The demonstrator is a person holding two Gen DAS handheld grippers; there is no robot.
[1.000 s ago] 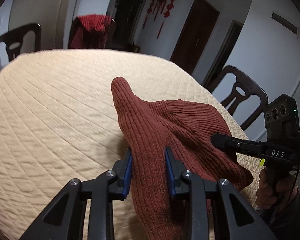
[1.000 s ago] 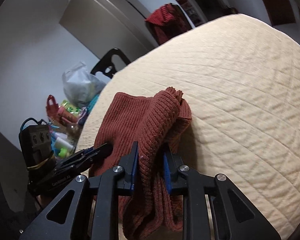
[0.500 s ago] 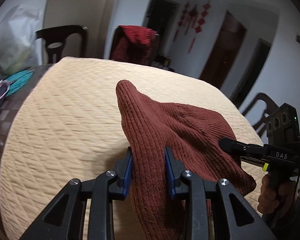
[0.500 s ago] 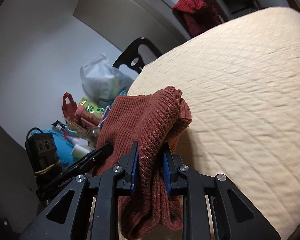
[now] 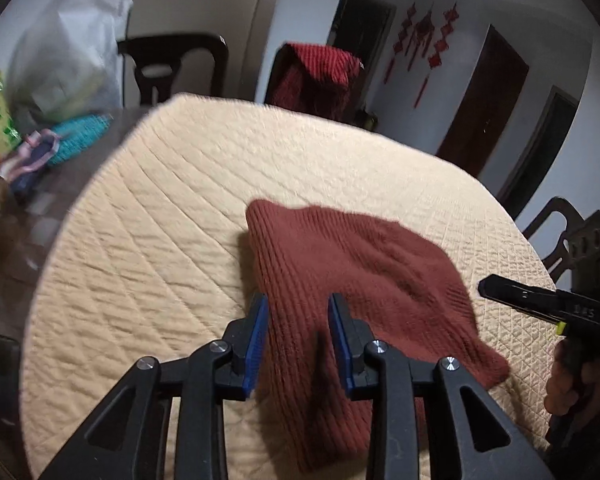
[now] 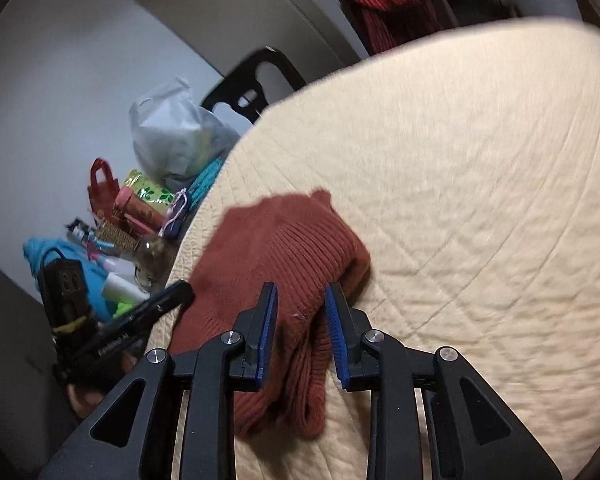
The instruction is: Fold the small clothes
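A rust-red ribbed knit garment (image 5: 352, 276) lies folded on the beige quilted table cover (image 5: 148, 240). My left gripper (image 5: 298, 312) is open, its blue pads on either side of the garment's near edge, which lies slack between them. My right gripper (image 6: 300, 304) is also open over the garment (image 6: 284, 248) at its other end, near the table's edge. The right gripper shows in the left wrist view (image 5: 540, 300) at the right, clear of the cloth. The left gripper shows in the right wrist view (image 6: 148, 312) at the left.
Bags, bottles and toys (image 6: 140, 208) clutter the table's far left end, beside a white plastic bag (image 5: 60, 60). Dark chairs (image 5: 172, 64) ring the table; one carries a red knit cloth (image 5: 316, 76). The beige cover stretches away behind the garment.
Both grippers opened and let the garment go. It dropped from a raised, peaked hold to lie flat on the cover. Both cameras swung toward the cluttered end.
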